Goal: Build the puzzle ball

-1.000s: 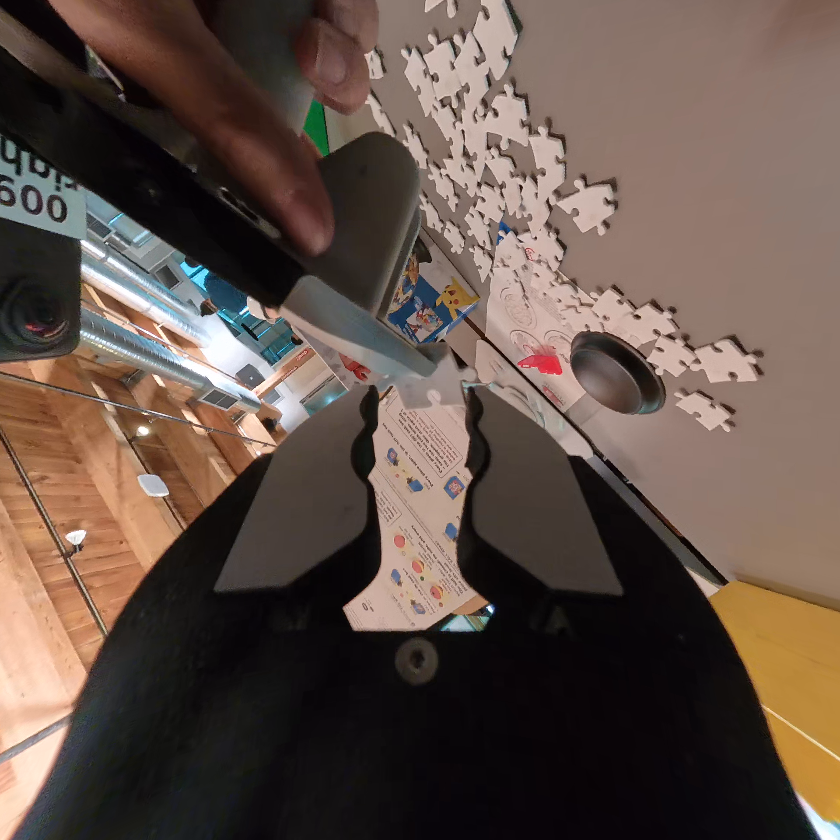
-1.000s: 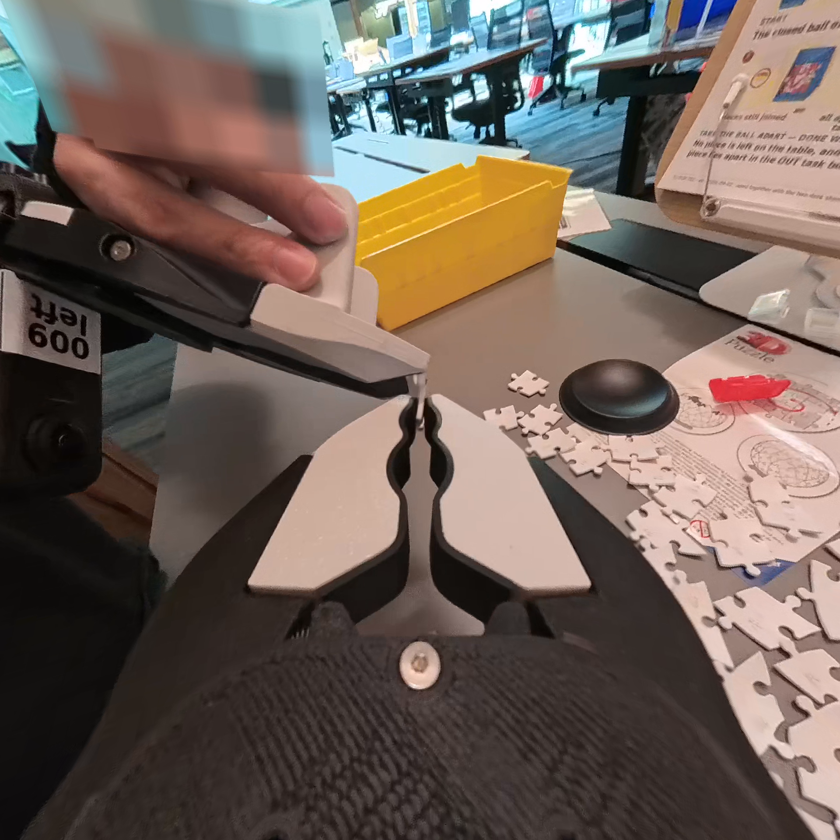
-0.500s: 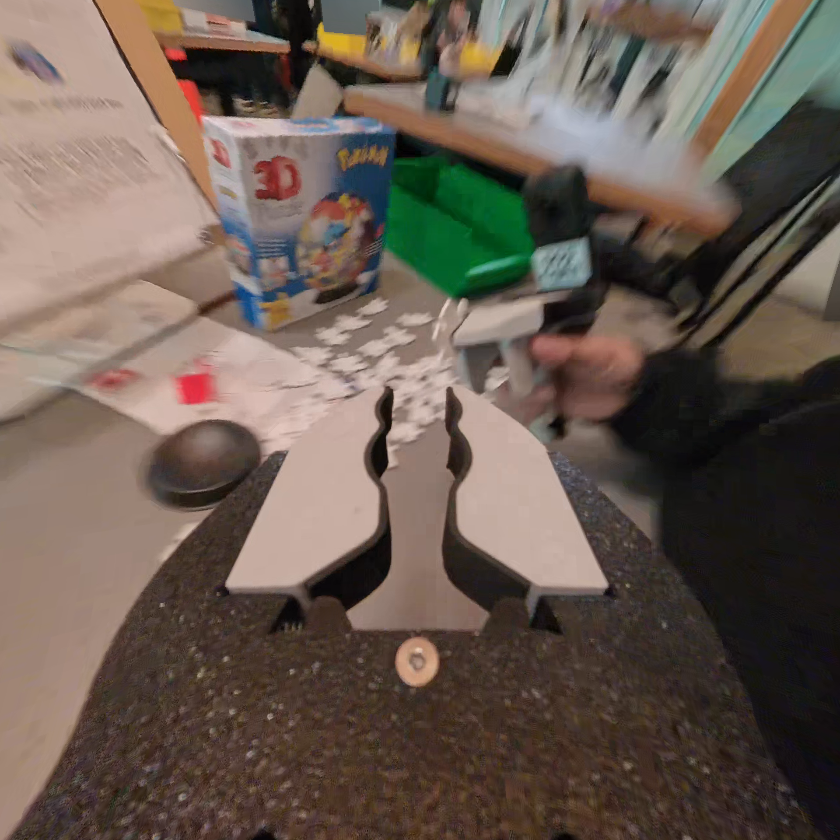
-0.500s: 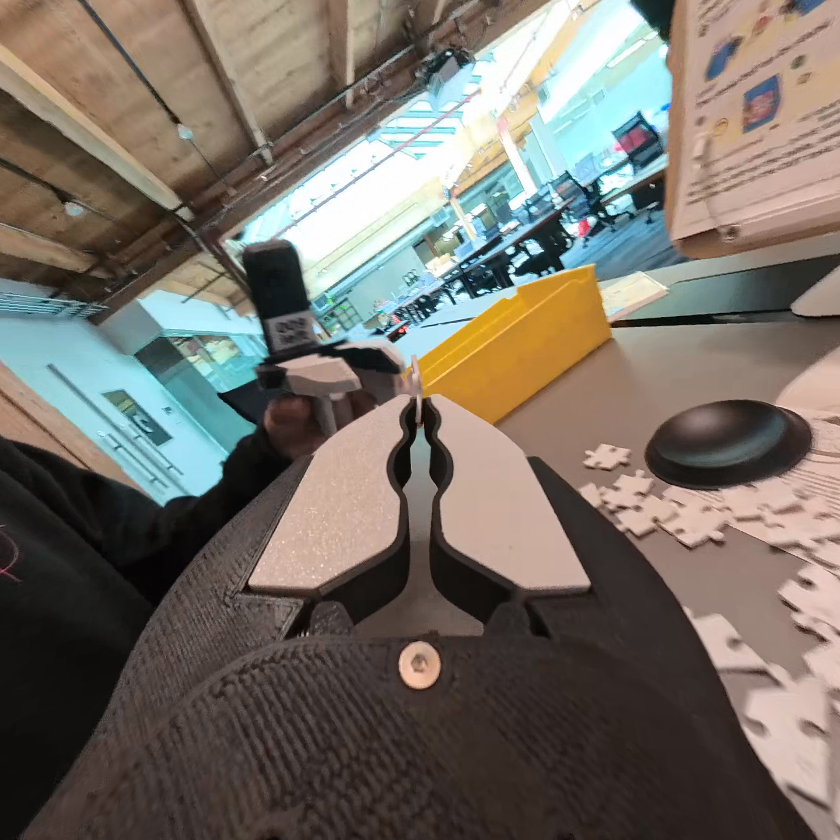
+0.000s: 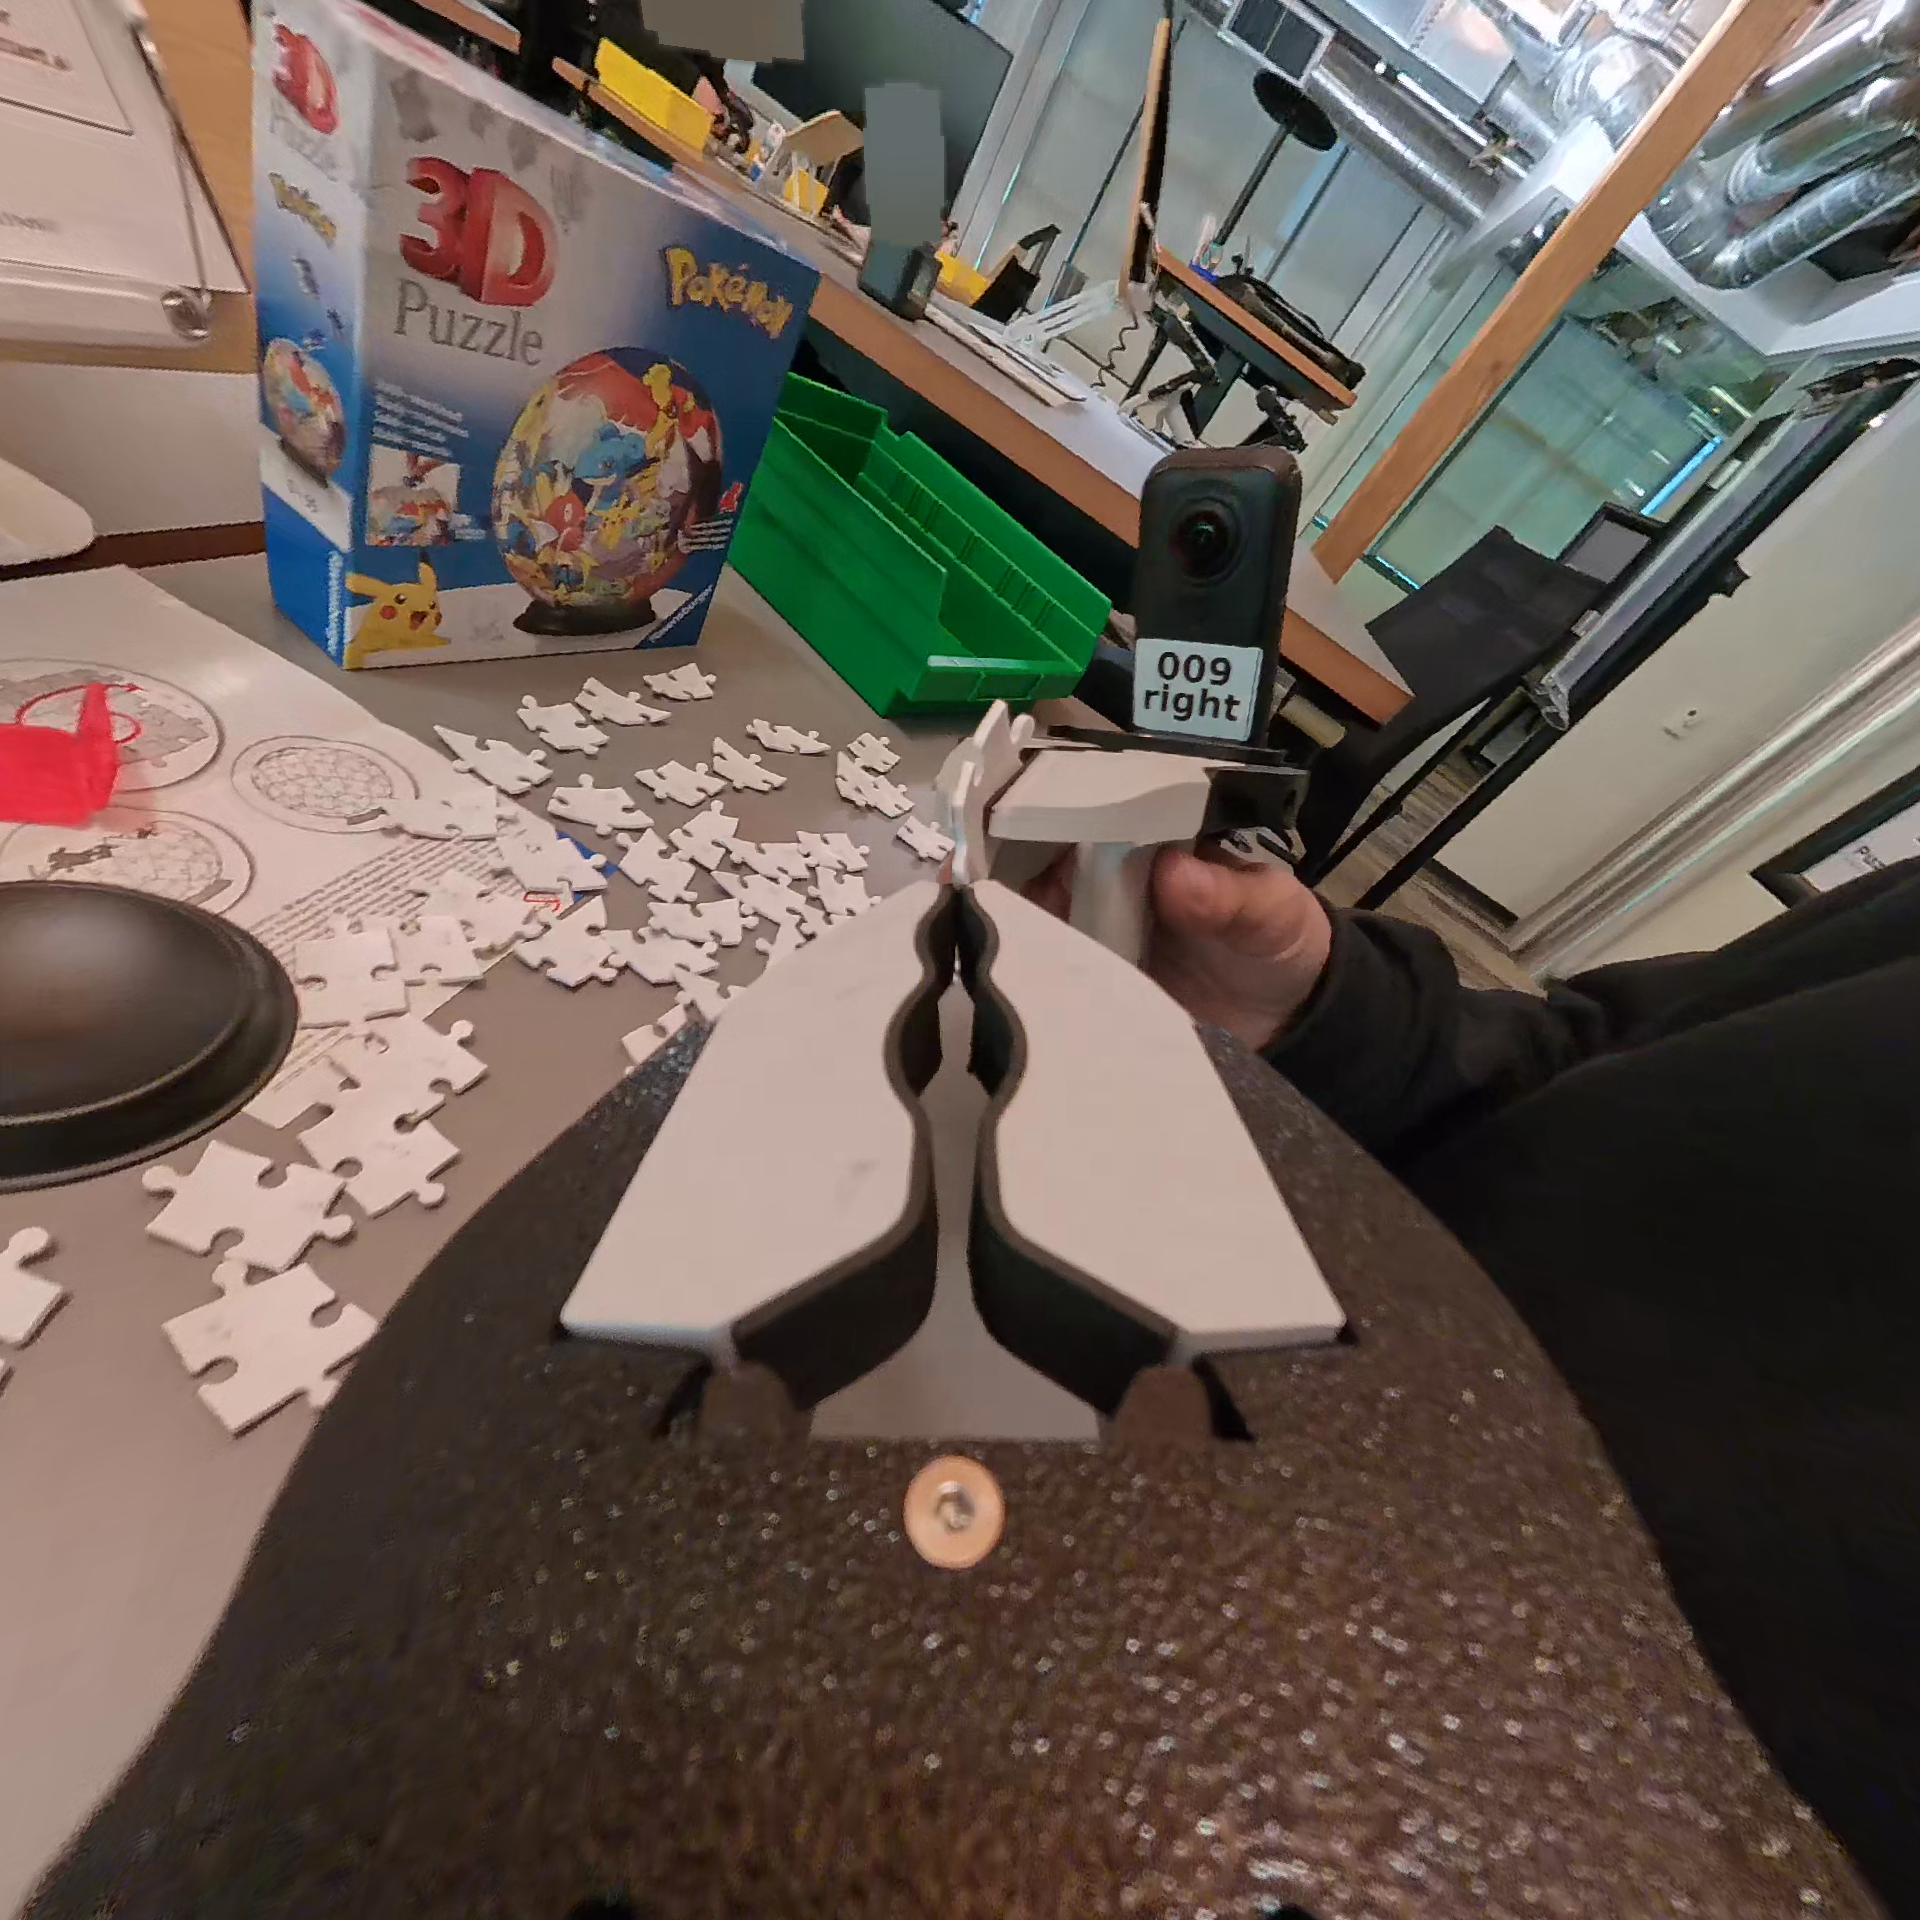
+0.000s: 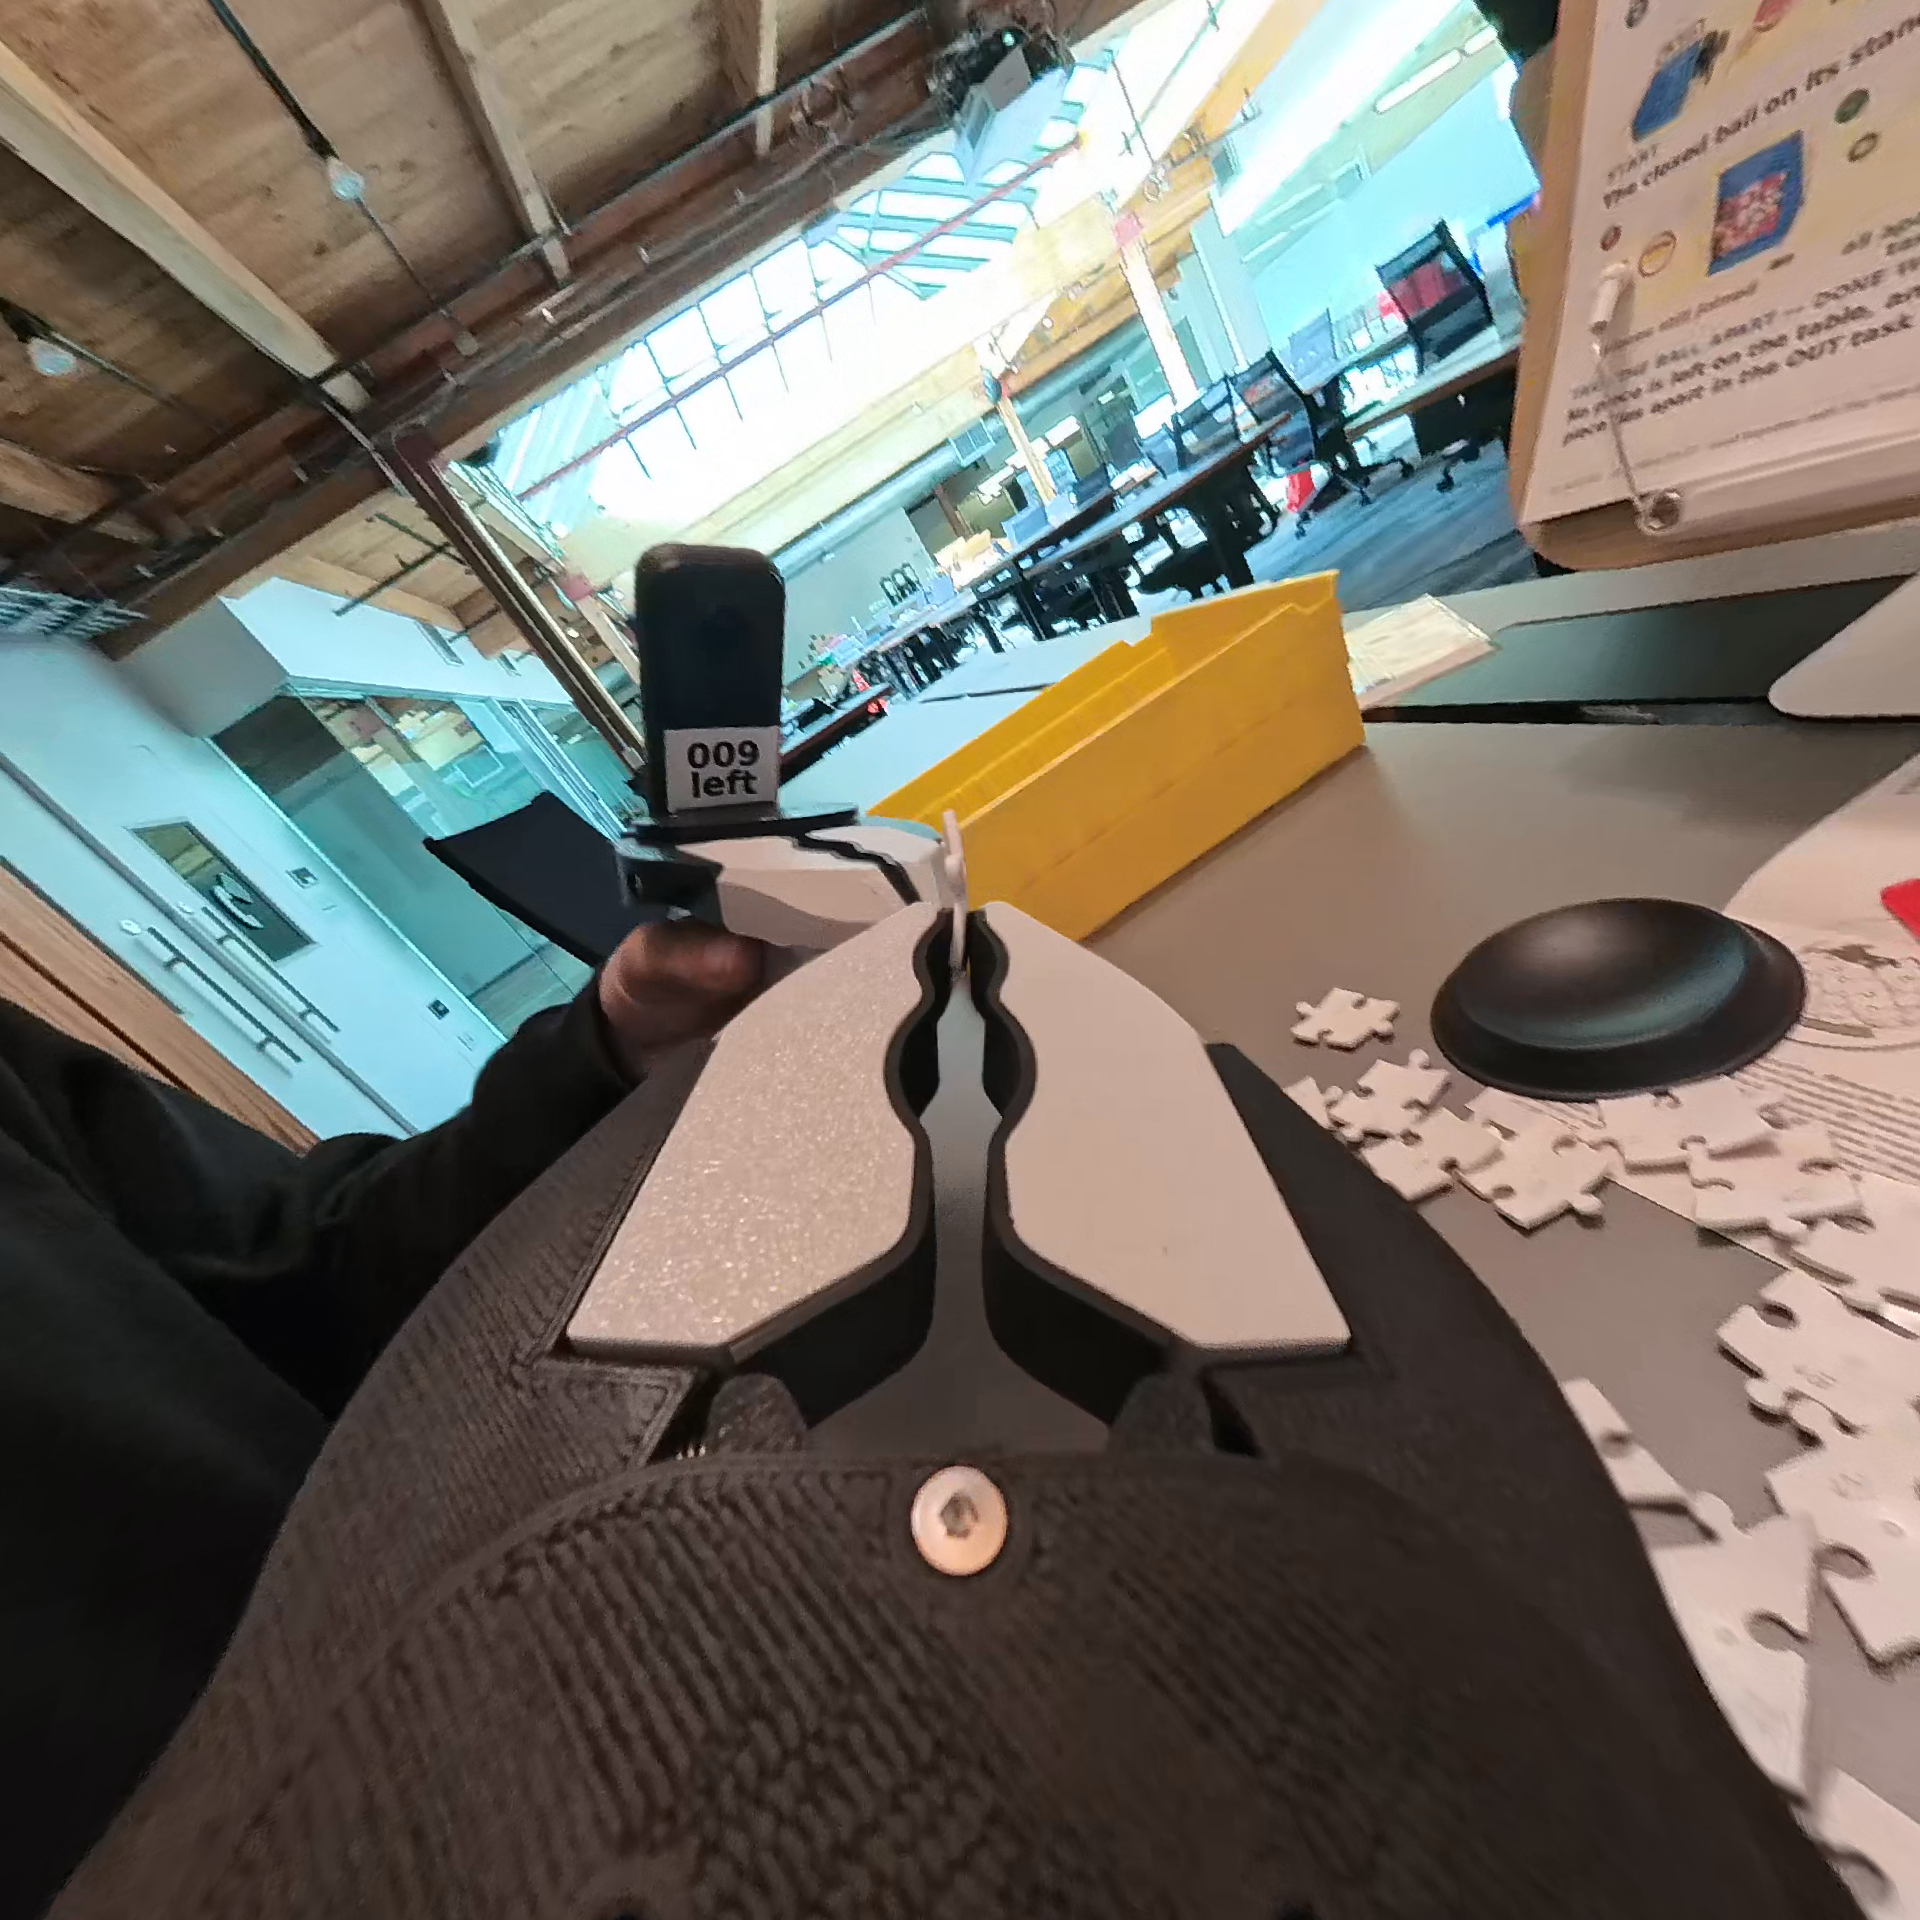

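My right gripper (image 6: 958,920) is shut on a white puzzle piece (image 6: 952,868), held edge-on and upright above the table. In the left wrist view the same piece (image 5: 971,790) stands in the right gripper (image 5: 992,802), a hand around its handle. My left gripper (image 5: 956,902) is shut, with its tips right at the piece's lower end. It also shows in the right wrist view (image 6: 914,857), tips against the piece's side. I cannot tell whether it pinches the piece. Several loose white pieces (image 5: 675,831) lie on the grey table (image 5: 94,1558).
A black domed stand (image 5: 104,1018) sits at the left, also in the right wrist view (image 6: 1621,997). A printed sheet (image 5: 312,790) with a red item (image 5: 52,758), the puzzle box (image 5: 499,416), a green bin (image 5: 914,561) and a yellow bin (image 6: 1143,748) ring the pieces. Less than 4 cm separates the two grippers' tips.
My left gripper swung from a tipped-over pose to level and its fingers closed from wide apart to shut. My right gripper kept its piece and tilted upward; the two grippers now face each other.
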`<state>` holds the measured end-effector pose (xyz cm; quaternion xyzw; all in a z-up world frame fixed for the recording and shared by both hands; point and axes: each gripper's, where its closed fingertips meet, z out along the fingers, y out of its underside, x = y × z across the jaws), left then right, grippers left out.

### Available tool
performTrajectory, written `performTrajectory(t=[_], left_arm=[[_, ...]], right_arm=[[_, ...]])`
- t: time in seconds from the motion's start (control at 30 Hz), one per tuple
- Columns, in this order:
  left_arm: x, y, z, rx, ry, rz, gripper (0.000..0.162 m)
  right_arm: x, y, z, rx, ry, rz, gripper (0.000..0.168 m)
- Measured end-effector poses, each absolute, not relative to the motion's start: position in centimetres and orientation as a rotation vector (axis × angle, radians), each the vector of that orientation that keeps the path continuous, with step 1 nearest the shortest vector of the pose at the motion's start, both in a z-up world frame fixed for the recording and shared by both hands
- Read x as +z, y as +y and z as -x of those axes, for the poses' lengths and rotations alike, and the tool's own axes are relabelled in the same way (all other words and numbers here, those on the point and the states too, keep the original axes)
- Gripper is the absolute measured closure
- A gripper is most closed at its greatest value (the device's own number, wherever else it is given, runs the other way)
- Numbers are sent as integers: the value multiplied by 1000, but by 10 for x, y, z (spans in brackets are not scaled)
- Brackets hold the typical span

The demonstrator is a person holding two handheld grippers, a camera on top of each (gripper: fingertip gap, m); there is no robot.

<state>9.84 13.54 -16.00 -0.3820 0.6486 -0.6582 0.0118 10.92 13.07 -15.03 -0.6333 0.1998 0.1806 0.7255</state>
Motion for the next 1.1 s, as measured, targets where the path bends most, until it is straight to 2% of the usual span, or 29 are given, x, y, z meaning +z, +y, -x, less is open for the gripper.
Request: performTrajectory(t=[0.27, 0.3, 0.4, 0.47, 0.57, 0.67, 0.73, 0.9, 1.1], left_arm=[[-158, 150, -103, -2207, 1911, 1367, 162], [-158, 148, -103, -2208, 1913, 1365, 153], [-160, 140, -98, -2188, 1968, 1325, 146], [-163, 142, -102, -2134, 1953, 1331, 161], [-165, 141, -103, -2116, 1958, 1330, 161], [-173, 153, -111, -2046, 1923, 1413, 161], [-187, 172, -119, -1955, 1893, 1567, 161], [-244, 219, -125, -1521, 1989, 1852, 161], [-279, 219, -125, -1346, 2083, 1985, 161]], right_arm=[[-153, 138, -108, 379, 401, 1449, 166], [-154, 141, -107, 377, 401, 1448, 166], [-154, 143, -106, 360, 394, 1443, 166], [-154, 143, -106, 362, 398, 1443, 166], [-158, 142, -108, 368, 418, 1461, 164], [-172, 133, -121, 291, 464, 1540, 131], [-180, 121, -132, 200, 480, 1610, 122], [-188, 90, -147, 43, 512, 1708, 118], [-197, 71, -155, -14, 559, 1740, 118]])
